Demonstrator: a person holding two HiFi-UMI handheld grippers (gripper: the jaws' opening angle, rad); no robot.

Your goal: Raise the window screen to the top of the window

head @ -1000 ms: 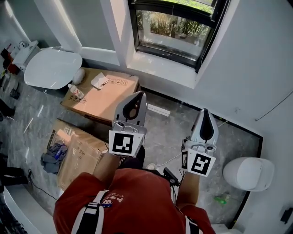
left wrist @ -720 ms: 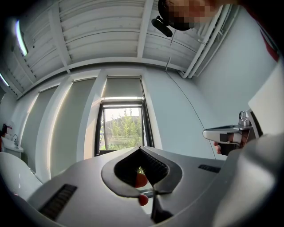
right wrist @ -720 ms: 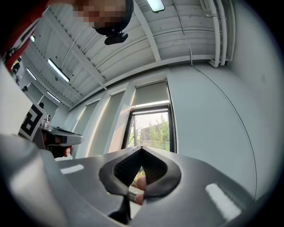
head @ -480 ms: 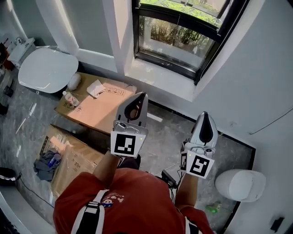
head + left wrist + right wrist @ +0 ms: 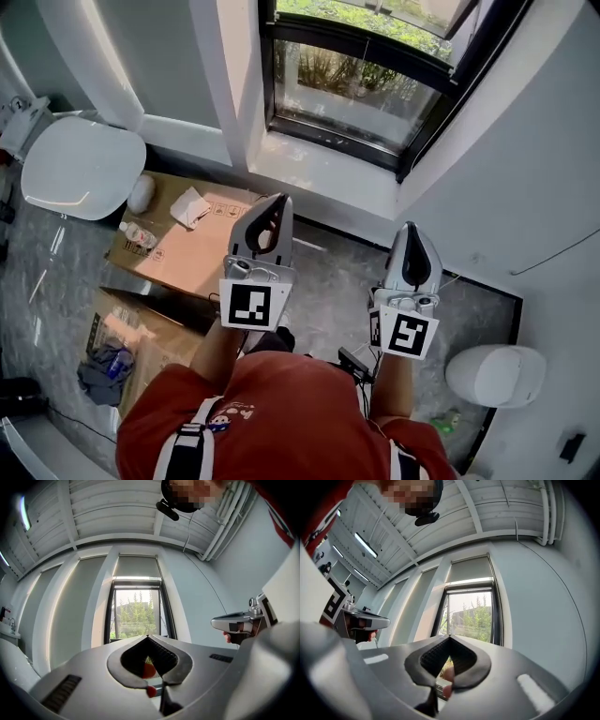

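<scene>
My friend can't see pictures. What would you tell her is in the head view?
A person in a red shirt holds two grey grippers, the left gripper and the right gripper, both shut, pointed at a black-framed window with green plants outside. Brown cardboard boxes lie on the grey floor at the left.

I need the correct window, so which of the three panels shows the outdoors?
The rightmost one, the black-framed window with trees visible through it; the two left of it are fully covered by grey shades.
</scene>
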